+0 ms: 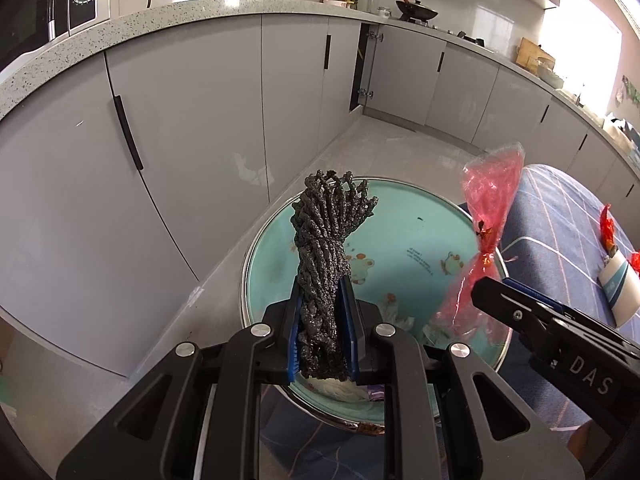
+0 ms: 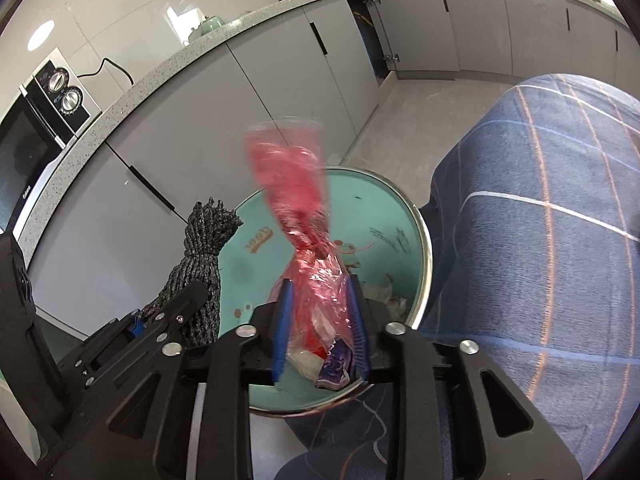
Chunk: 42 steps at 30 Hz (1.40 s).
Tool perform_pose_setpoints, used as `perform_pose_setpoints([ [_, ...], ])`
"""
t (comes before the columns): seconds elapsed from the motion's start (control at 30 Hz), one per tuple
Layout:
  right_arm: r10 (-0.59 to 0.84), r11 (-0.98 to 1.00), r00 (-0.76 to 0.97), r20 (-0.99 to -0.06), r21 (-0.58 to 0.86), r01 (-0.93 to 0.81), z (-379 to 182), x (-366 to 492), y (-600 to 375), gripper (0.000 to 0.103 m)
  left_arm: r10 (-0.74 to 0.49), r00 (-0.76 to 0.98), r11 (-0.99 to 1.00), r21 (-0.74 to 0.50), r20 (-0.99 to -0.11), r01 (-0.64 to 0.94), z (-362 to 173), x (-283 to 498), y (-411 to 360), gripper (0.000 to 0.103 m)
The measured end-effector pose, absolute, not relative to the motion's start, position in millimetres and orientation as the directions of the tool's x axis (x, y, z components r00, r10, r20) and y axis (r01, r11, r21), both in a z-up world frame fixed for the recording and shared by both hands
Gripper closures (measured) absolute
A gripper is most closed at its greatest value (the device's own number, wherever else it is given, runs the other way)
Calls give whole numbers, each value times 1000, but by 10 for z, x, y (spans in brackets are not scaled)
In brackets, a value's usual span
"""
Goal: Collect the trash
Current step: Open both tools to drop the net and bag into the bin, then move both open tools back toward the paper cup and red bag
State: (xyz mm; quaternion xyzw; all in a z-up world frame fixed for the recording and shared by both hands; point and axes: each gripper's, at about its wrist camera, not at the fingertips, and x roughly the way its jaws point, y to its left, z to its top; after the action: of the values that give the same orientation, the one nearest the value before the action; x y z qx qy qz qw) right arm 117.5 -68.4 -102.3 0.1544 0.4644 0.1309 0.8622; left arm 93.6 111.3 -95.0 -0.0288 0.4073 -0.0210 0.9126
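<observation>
While both grippers hang over the teal bin (image 1: 432,240), each clamps 1 item. The left gripper (image 1: 322,320) has its 2 blue pads pressed against a dark grey mesh bundle (image 1: 324,240), which stands upright above the bin opening. The right gripper (image 2: 320,320) is closed around a twisted red plastic wrapper (image 2: 296,192), its upper end blurred. Crumpled scraps (image 2: 384,292) lie inside the bin. A blue checked cloth (image 2: 540,240) lies just beside the bin.
</observation>
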Motion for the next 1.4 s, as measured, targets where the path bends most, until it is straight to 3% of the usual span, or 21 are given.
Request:
perform_pose_setpoints([
  [0.27, 354, 922, 584, -731, 379, -85, -853, 1092, -821, 71, -43, 662, 999, -54, -748, 4, -977, 931, 1080, 75],
  [0.33, 342, 925, 602, -722, 371, -80, -784, 1029, -875, 71, -39, 665, 999, -50, -746, 3, -960, 909, 1060, 66],
  [0.4, 329, 930, 615, -717, 360, -77, -731, 991, -910, 71, -30, 678, 999, -49, -735, -8, -910, 873, 1043, 48],
  [0.63, 283, 940, 659, -697, 339, -45, -566, 790, -1142, 64, -31, 704, 999, -45, -709, -2, -747, 763, 940, 44],
  [0.73, 263, 943, 678, -686, 332, -30, -503, 703, -1258, 58, -32, 714, 999, -38, -699, 7, -692, 704, 855, 33],
  [0.9, 238, 944, 695, -679, 329, -2, -437, 577, -1460, 55, -50, 724, 999, -27, -688, 43, -605, 621, 659, 29],
  [1.2, 154, 946, 735, -660, 314, 84, -344, 312, -1943, 55, -95, 736, 994, -25, -670, 106, -510, 512, 294, 18],
  [1.4, 95, 941, 740, -665, 304, 152, -360, 193, -2257, 55, -139, 727, 985, -22, -673, 169, -510, 443, 17, 17],
])
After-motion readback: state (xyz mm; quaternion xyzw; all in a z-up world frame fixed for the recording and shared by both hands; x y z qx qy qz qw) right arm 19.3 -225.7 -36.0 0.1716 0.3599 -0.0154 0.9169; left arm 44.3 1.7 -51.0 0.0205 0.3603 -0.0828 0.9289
